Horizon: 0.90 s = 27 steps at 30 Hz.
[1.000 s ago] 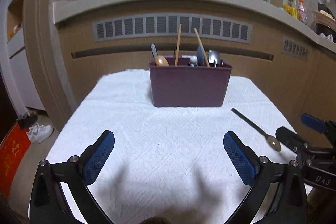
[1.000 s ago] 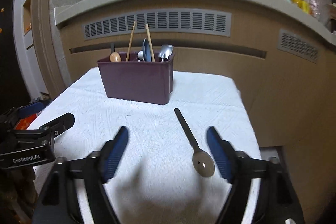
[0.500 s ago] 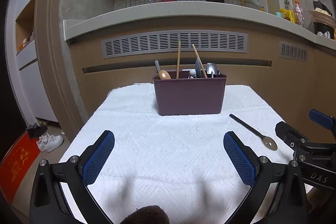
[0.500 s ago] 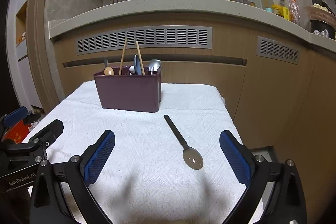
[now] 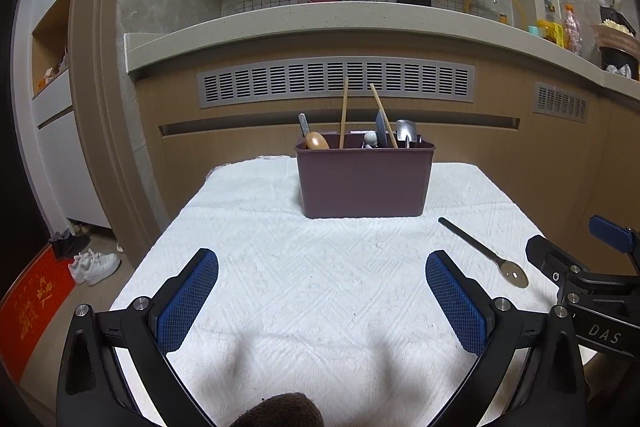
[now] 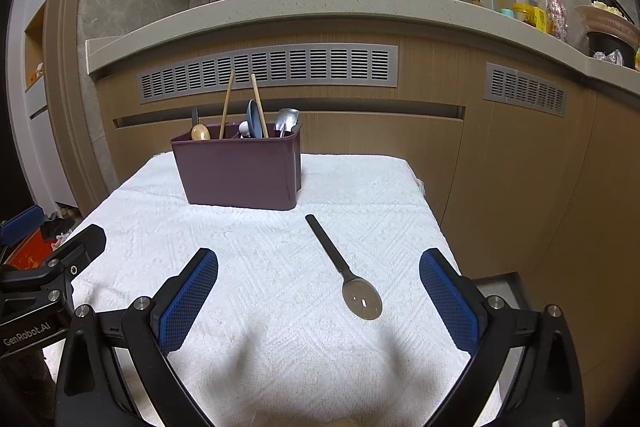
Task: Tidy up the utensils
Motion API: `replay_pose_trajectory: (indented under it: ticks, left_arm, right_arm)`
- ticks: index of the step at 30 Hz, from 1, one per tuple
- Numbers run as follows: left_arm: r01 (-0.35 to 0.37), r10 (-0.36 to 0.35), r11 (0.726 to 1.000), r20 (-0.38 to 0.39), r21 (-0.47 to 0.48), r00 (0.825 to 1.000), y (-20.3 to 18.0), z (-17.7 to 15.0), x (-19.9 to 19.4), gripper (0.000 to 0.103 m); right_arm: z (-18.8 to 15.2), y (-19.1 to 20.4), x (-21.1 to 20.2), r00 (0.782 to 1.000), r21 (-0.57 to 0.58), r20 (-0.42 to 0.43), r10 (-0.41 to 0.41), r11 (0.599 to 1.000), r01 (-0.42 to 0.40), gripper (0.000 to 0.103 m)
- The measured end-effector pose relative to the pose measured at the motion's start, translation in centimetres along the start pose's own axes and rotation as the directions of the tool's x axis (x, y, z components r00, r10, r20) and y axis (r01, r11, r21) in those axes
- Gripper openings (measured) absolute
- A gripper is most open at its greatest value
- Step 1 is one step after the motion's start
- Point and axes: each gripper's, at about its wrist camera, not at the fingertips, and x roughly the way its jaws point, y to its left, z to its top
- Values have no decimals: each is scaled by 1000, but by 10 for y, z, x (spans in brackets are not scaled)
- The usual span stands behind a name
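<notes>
Clearly the left gripper (image 5: 322, 301) stands wide open over bare white towel (image 5: 280, 267), holding nothing. Further right, the maroon caddy (image 6: 240, 171) sits at the far end, already crowded with chopsticks and spoons. Rightmost, the right gripper (image 6: 318, 301) is also fully spread and empty, with the dark spoon (image 6: 344, 275) lying flat just ahead. Its thin handle may slip from the pads or snag the towel's weave.

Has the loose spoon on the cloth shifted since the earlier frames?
No. The spoon lies at the same spot and angle relative to the purple caddy; only the cameras moved.
</notes>
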Motion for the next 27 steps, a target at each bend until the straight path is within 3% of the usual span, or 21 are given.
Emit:
replay_pose_trajectory:
  ticks: [27]
  left_arm:
    - [11,-11,1000,-12,-3,1000,4,-4,0,103]
  right_arm:
    - [-1,2,0,1000,-1,-9,3,1000,-3,101]
